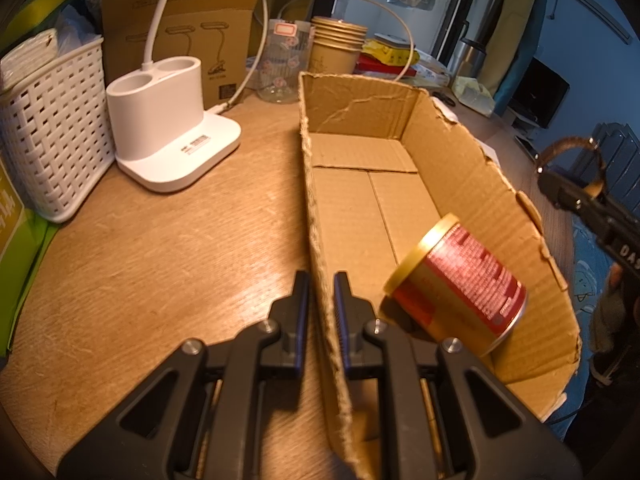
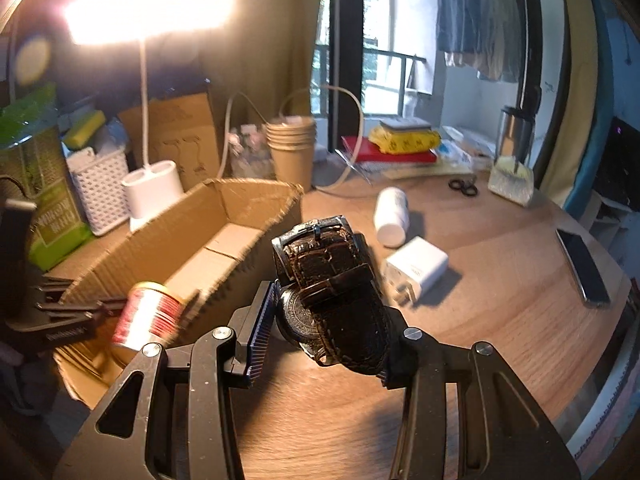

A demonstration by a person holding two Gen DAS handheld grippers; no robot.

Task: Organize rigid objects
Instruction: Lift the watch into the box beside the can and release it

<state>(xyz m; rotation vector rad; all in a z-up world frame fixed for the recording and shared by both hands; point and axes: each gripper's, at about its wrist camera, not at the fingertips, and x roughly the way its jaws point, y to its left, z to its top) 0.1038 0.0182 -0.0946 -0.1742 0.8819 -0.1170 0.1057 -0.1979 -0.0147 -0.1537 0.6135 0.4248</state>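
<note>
My left gripper (image 1: pixel 321 285) is shut on the left wall of an open cardboard box (image 1: pixel 360 108), its pads on either side of the wall's edge. A red and gold can (image 1: pixel 456 280) lies on its side in the near end of the box. In the right wrist view my right gripper (image 2: pixel 328 332) is shut on a wristwatch with a dark brown leather strap (image 2: pixel 332 276), held above the wooden table just right of the box (image 2: pixel 248 200) and the can (image 2: pixel 148 316). The watch's strap (image 1: pixel 568 160) also shows at the right edge of the left wrist view.
On the table to the right lie a white bottle (image 2: pixel 392 216), a white charger (image 2: pixel 416 268), a phone (image 2: pixel 584 268) and scissors (image 2: pixel 464 186). Behind and left of the box stand paper cups (image 1: pixel 338 46), a white lamp base (image 1: pixel 160 120) and a white basket (image 1: pixel 52 132).
</note>
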